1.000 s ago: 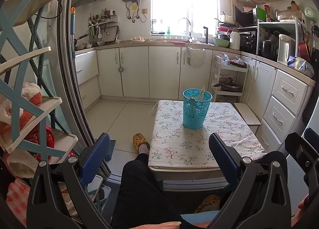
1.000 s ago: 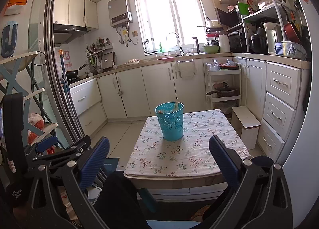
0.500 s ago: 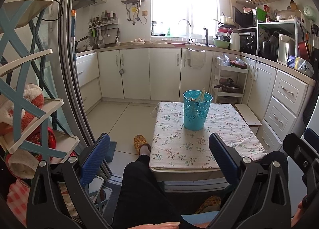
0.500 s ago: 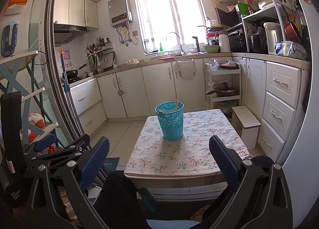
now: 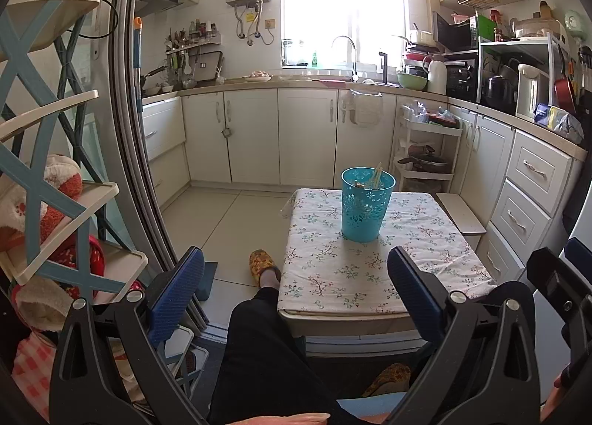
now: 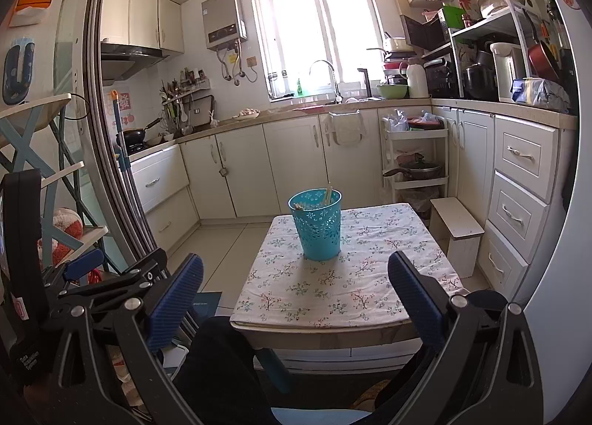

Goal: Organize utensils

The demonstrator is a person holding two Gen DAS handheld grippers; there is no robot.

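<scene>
A teal perforated basket [image 5: 364, 205] [image 6: 316, 225] stands upright on a small table with a floral cloth [image 5: 373, 269] [image 6: 355, 277]. Chopsticks and other utensils [image 5: 374, 177] [image 6: 325, 197] poke up inside it. My left gripper [image 5: 296, 277] is open and empty, held well short of the table's near edge. My right gripper [image 6: 296, 277] is also open and empty, likewise back from the table. The left gripper's body [image 6: 92, 284] shows at the left of the right wrist view.
A person's dark-trousered leg [image 5: 266, 351] and yellow slipper [image 5: 263, 264] lie below the left gripper. A shelf rack [image 5: 55, 166] stands at left behind a sliding door frame [image 5: 137, 129]. White stool [image 6: 457, 230], drawers [image 6: 518, 203] and trolley [image 6: 414, 158] crowd the right.
The left wrist view has shifted slightly, with the table and basket drifting a little right. The right gripper has barely moved. Both stay open.
</scene>
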